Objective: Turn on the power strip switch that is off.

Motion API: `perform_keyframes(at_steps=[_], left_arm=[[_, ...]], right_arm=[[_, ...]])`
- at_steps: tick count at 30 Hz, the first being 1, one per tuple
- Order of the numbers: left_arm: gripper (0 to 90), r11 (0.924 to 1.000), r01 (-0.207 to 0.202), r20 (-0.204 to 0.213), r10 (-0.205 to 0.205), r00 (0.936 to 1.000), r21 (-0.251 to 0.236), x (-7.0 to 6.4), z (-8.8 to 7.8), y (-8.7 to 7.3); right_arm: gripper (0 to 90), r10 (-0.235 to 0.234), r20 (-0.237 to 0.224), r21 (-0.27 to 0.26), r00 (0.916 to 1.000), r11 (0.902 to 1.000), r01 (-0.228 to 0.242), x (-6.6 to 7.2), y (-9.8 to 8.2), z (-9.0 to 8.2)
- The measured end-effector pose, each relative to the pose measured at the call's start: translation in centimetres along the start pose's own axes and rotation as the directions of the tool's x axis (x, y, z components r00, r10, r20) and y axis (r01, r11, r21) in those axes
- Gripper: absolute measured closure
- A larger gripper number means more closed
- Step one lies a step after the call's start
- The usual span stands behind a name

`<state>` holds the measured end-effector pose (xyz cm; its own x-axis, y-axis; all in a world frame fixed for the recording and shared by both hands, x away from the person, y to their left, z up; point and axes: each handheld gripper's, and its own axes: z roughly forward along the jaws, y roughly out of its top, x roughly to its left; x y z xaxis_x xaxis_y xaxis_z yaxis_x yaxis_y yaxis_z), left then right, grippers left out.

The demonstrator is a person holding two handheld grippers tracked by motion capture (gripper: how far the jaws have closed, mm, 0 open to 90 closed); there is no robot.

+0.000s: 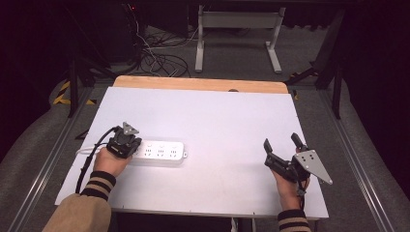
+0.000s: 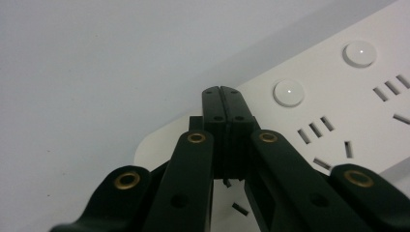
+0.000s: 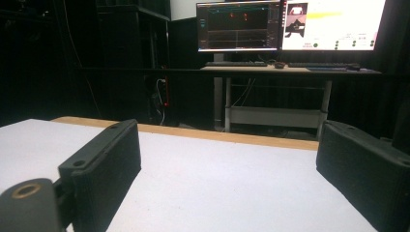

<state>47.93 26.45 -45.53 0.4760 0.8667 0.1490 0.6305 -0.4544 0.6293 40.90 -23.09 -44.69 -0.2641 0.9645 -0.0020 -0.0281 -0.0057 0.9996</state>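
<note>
Power strip (image 1: pixel 159 152) lies flat on white table (image 1: pixel 212 116), left of centre. Left gripper (image 2: pixel 223 94) is over the strip's left end, jaws pressed together, tips by a round button (image 2: pixel 288 92); contact unclear. Right gripper (image 1: pixel 283 141) near the table's right edge, jaws spread wide, nothing between them, well apart from the strip

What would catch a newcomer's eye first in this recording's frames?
The white power strip at the table's near left stands out, with the left gripper poised over its end, jaws pressed together beside a round button. At the near right, the right gripper hangs with jaws wide apart. Beyond the table, lit monitors glow in the dark room.
</note>
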Motion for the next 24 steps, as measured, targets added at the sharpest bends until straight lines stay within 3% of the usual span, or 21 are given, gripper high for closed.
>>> perform_keyframes(at_steps=[4, 24], left_arm=[[90.0, 0.9998, -0.020, -0.014, 0.020, 0.9997, 0.004, -0.18, 0.00, 0.08], [90.0, 0.9996, -0.025, -0.018, 0.025, 0.9995, 0.013, -0.18, -0.03, 0.21]], right_arm=[[9.2, 0.000, 0.000, 0.000, 1.0000, 1.0000, 0.000, 0.02, 0.00, 0.03], [9.3, -0.002, -0.002, 0.004, 1.0000, 1.0000, 0.002, 0.07, -0.03, 0.09]])
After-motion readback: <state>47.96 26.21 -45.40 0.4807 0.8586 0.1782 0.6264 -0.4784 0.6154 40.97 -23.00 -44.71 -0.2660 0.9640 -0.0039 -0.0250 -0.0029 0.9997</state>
